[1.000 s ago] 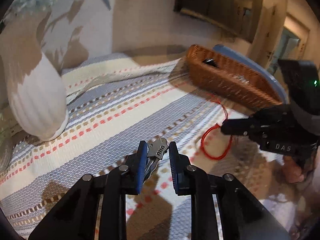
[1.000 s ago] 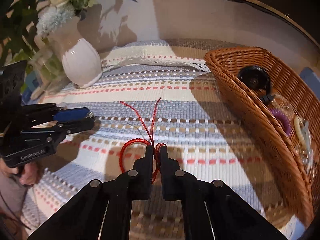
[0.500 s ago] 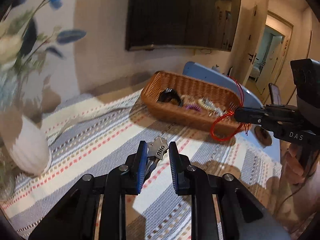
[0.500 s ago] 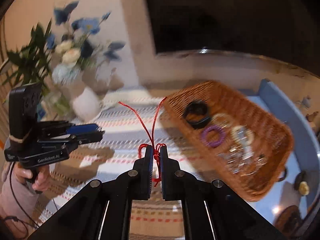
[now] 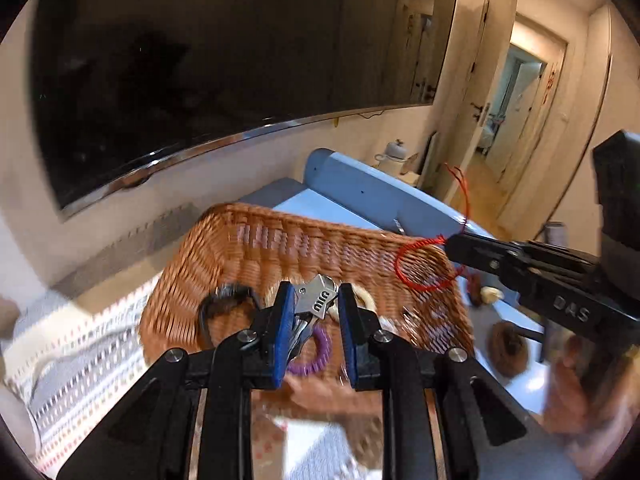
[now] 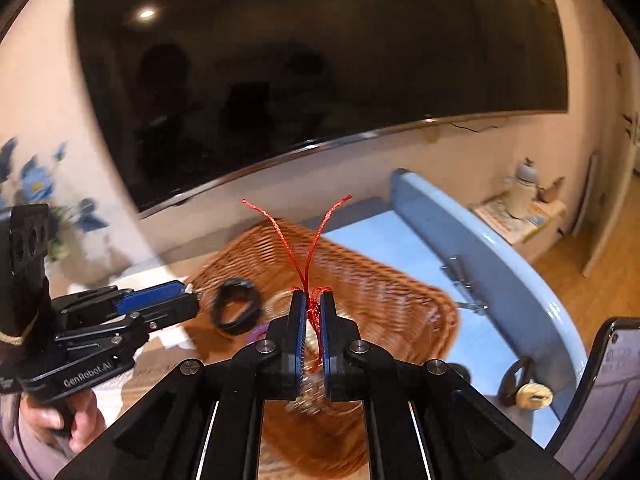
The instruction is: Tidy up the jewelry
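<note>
Gripping silver clasp w/ left gripper, right gripper pinching red cord; basket contents blurred

Open basket top clear from above, blue rail beyond, dark screen on far wall.

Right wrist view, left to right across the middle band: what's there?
Left gripper → black ring in the wicker basket → red string bracelet in the right gripper → blue bench back.
</note>
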Motion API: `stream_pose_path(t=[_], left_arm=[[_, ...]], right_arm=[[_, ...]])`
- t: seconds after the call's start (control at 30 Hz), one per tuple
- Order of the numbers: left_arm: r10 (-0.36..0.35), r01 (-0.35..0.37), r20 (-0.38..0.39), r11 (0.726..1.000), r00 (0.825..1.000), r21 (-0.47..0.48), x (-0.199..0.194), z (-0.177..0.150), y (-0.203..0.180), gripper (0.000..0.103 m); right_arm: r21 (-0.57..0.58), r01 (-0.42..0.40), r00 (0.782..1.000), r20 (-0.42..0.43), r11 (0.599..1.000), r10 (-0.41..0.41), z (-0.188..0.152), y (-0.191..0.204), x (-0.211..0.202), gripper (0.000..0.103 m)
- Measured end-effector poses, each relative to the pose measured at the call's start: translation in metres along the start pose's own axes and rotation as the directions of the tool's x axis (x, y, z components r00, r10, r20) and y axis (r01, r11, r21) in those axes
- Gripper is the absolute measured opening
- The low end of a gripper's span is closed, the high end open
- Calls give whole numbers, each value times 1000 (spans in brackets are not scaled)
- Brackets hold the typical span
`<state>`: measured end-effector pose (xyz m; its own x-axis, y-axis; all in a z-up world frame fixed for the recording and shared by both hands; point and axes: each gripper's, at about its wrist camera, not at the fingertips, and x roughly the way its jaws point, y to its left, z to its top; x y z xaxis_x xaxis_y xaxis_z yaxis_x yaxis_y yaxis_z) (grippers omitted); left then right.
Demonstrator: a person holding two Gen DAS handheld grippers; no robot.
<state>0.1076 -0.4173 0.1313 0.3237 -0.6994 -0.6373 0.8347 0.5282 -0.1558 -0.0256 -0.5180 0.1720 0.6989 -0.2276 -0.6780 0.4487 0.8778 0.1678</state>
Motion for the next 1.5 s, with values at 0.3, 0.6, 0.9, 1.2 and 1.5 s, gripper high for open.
stream_pose_path(t=[0.3,0.6,0.9,1.2,1.5], left_arm=[[-26,25,-9,996,1000,-80,51,12,-2,22],[-10,10,2,991,1000,-130,28,7,2,63],[222,-213,190,975,956,-68,-92,-34,-13,74],[280,-270,178,960,943,-77,-158,-110,-33,86],[388,-365,175,919,905,-150,-166,-163,-11,87]], right_arm=[[81,48,998,-36,996,-45,-2,-33,34,7],[59,32,998,-63,998,-28,-10,-28,30,35],[-13,-30,998,-62,999,29,-35,16,-10,46],[-91,-9,999,-46,996,5,-83,75,-59,51],[-167,18,997,-69,986,-30,-119,106,-62,52]])
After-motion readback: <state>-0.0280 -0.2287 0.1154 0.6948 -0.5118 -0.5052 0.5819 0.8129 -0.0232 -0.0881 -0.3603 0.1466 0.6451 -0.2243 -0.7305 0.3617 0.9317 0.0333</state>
